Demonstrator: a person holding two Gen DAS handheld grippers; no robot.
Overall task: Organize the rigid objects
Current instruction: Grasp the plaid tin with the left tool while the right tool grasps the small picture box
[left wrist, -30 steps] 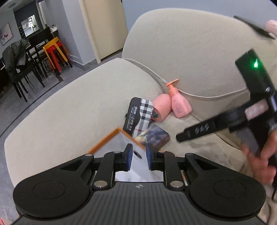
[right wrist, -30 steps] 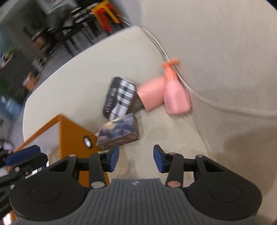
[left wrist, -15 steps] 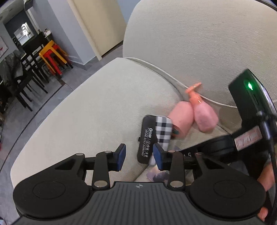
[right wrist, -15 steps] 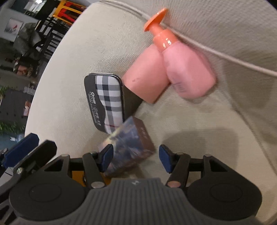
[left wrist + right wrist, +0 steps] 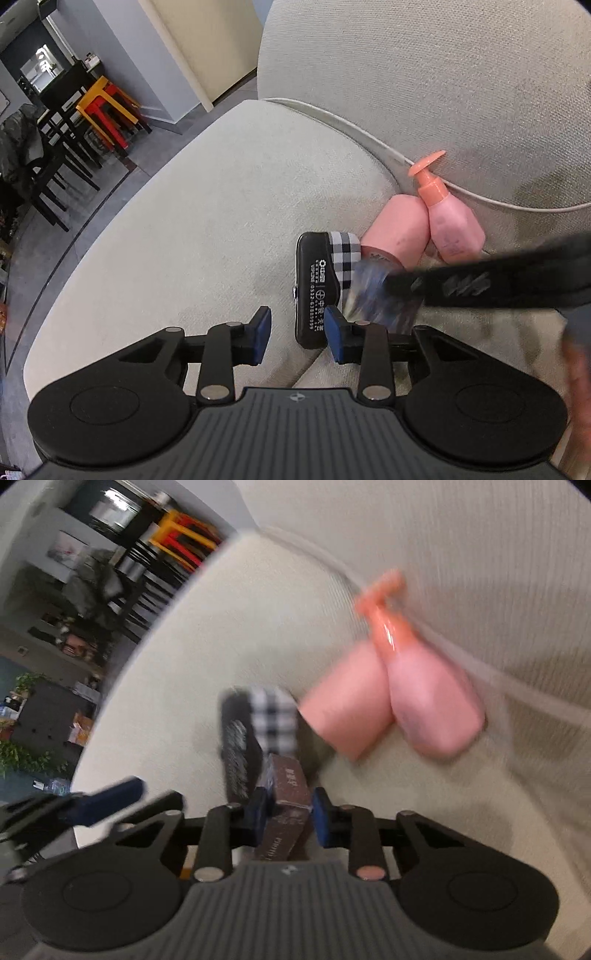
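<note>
On the sofa (image 5: 207, 229), the right gripper (image 5: 286, 818) is clamping the small box (image 5: 286, 805) beside the plaid case (image 5: 321, 280), while the left gripper (image 5: 297, 334) is hovering with jaws apart, so lifting the box clear looks next.

My right gripper (image 5: 286, 818) pinches a small dark box (image 5: 286, 797). A black plaid case (image 5: 320, 284) lies flat beside it, touching a pink cup (image 5: 397, 234) and pink pump bottle (image 5: 452, 229), both on their sides.
</note>
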